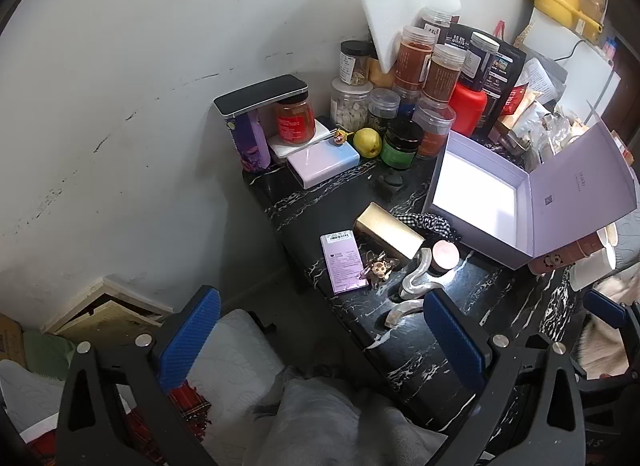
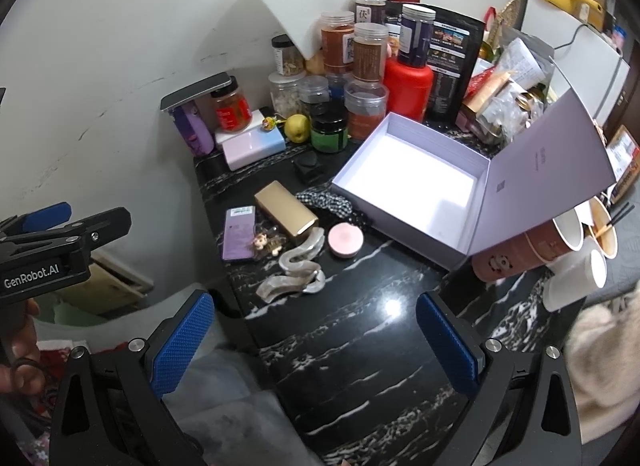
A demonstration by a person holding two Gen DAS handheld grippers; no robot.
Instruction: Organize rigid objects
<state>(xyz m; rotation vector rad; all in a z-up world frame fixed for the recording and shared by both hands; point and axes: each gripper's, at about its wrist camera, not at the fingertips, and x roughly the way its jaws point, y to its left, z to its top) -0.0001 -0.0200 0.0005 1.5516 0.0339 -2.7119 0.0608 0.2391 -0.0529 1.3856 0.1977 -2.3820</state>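
I have both grippers hanging above the near edge of the black marble table [image 2: 360, 366], and nothing is in hand. My left gripper [image 1: 320, 330] has its jaws spread wide with only floor and table edge between them; my right gripper [image 2: 316, 342] is just as wide over bare marble.

By my reading, the task has hardly begun. The lavender gift box [image 2: 408, 185] sits open at about one o'clock from my right gripper, lid tipped back, and its white floor shows nothing inside.

Everything I take to be sortable lies loose at about eleven o'clock in the right view: the gold rectangular box [image 2: 286, 211], the purple carton [image 2: 238, 234] just beside it at its nine o'clock, a small bear charm [image 2: 266, 244] resting against the carton, the round pink compact [image 2: 346, 241] and the wavy clear hair clip [image 2: 296, 274] nearest me. A checked scrunchie [image 2: 328, 201] lies between the gold box and the gift box.

The jars along the wall at twelve o'clock look like standing clutter, not part of my job.
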